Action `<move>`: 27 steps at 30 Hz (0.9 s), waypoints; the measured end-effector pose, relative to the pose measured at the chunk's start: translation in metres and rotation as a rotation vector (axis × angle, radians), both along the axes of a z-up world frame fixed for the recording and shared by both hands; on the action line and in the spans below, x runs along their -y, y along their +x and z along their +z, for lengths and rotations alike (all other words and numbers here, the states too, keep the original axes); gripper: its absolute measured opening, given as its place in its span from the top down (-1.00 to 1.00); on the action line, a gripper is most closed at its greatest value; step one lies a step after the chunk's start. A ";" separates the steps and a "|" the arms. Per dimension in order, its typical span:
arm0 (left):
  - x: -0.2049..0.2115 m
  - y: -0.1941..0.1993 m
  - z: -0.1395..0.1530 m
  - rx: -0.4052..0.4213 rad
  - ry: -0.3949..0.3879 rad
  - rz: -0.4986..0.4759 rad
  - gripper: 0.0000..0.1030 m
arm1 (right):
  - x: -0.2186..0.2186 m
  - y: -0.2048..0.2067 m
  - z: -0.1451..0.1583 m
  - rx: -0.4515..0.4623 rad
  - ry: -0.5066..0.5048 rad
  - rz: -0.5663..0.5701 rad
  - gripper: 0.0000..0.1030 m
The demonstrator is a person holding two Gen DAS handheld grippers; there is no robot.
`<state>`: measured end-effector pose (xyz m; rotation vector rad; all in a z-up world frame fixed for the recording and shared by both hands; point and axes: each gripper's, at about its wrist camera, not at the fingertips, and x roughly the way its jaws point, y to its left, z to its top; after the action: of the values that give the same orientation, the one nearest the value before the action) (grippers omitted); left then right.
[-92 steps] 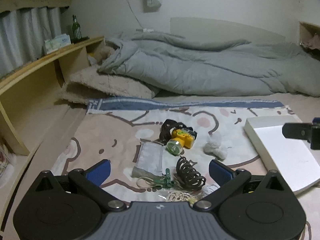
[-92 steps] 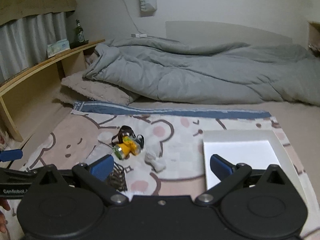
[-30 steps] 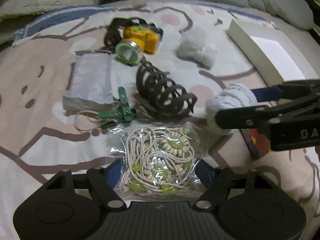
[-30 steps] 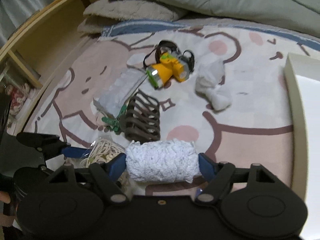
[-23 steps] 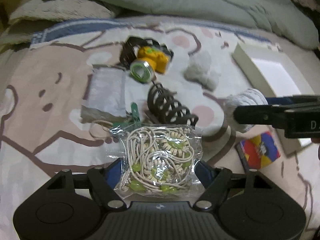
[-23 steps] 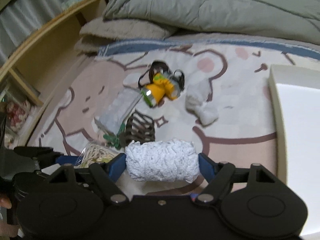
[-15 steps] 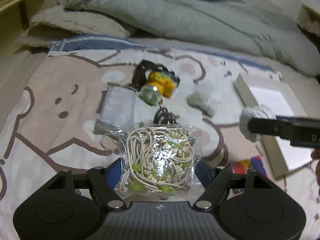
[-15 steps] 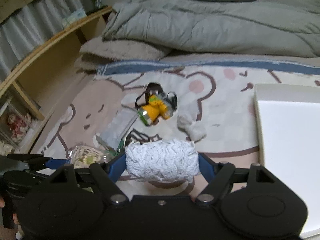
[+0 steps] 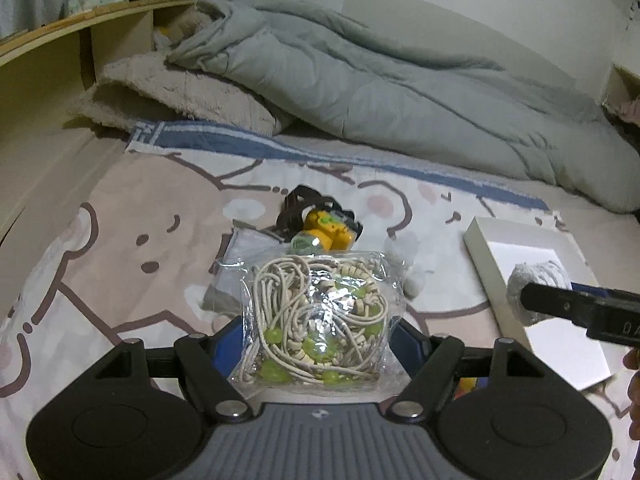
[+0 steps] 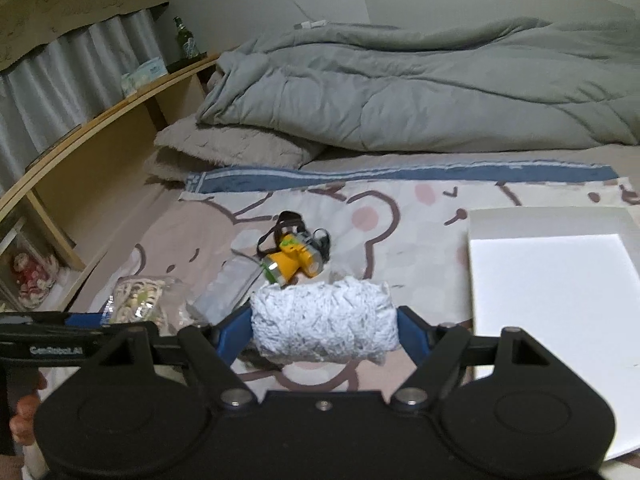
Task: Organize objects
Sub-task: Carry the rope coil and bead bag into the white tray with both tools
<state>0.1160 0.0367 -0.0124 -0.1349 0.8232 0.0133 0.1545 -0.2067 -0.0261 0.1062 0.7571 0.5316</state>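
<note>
The left tongs stand wide, clamping a clear bag of cords; the right tongs, equally wide, grip a white roll.

Few words can be read. On the side of the left gripper, seen at the near left of the right wrist view, white lettering reads roughly "GenRobot.AI", though it is blurred. On the side of the right gripper, at the near right of the left wrist view, only the white letters "DA" show before the picture's edge cuts them off.
</note>
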 end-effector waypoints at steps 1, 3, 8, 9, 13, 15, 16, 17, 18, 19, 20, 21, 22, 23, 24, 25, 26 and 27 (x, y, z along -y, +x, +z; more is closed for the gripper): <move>0.001 0.000 0.002 0.006 -0.004 0.007 -0.48 | 0.001 0.000 0.002 0.009 -0.012 -0.001 -0.52; 0.003 -0.001 0.005 0.016 -0.008 0.014 -0.48 | 0.003 0.000 0.007 0.027 -0.040 0.002 -0.52; 0.016 0.000 0.008 0.031 -0.001 -0.006 -0.48 | 0.019 0.002 0.027 0.073 -0.081 -0.012 -0.52; 0.020 0.001 0.009 0.034 0.001 -0.012 -0.48 | 0.024 0.002 0.029 0.079 -0.077 -0.017 -0.52; 0.039 0.005 0.010 0.038 -0.003 -0.027 -0.48 | 0.052 0.003 0.032 0.086 -0.078 -0.052 -0.52; 0.049 0.007 0.012 0.041 -0.012 -0.041 -0.48 | 0.067 0.007 0.030 0.073 -0.092 -0.069 -0.52; 0.056 0.008 0.014 0.045 -0.009 -0.048 -0.48 | 0.073 0.008 0.029 0.071 -0.104 -0.079 -0.52; 0.063 0.009 0.015 0.051 -0.006 -0.054 -0.48 | 0.082 0.009 0.029 0.072 -0.113 -0.092 -0.52; 0.069 0.010 0.016 0.056 -0.003 -0.060 -0.48 | 0.089 0.010 0.029 0.074 -0.116 -0.099 -0.52; 0.076 0.012 0.016 0.061 -0.001 -0.067 -0.48 | 0.098 0.011 0.029 0.074 -0.116 -0.109 -0.52; 0.085 0.013 0.016 0.064 -0.002 -0.076 -0.48 | 0.105 0.011 0.029 0.074 -0.114 -0.117 -0.52; 0.093 0.015 0.015 0.064 -0.004 -0.085 -0.48 | 0.114 0.012 0.029 0.073 -0.113 -0.128 -0.52; 0.101 0.017 0.014 0.062 -0.007 -0.095 -0.48 | 0.124 0.012 0.029 0.073 -0.113 -0.140 -0.52; 0.110 0.020 0.013 0.060 -0.011 -0.104 -0.48 | 0.131 0.012 0.029 0.072 -0.114 -0.149 -0.52; 0.119 0.023 0.011 0.058 -0.014 -0.114 -0.48 | 0.140 0.012 0.028 0.070 -0.116 -0.156 -0.52; 0.128 0.026 0.010 0.057 -0.016 -0.121 -0.48 | 0.147 0.013 0.028 0.070 -0.116 -0.163 -0.52; 0.137 0.028 0.009 0.058 -0.018 -0.128 -0.48 | 0.155 0.013 0.027 0.069 -0.117 -0.169 -0.52; 0.147 0.030 0.009 0.062 -0.021 -0.136 -0.48 | 0.163 0.013 0.026 0.068 -0.119 -0.176 -0.52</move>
<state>0.1459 -0.1104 -0.0036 -0.0989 0.7693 -0.1271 0.1677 -0.3697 0.0003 0.0438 0.7040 0.3201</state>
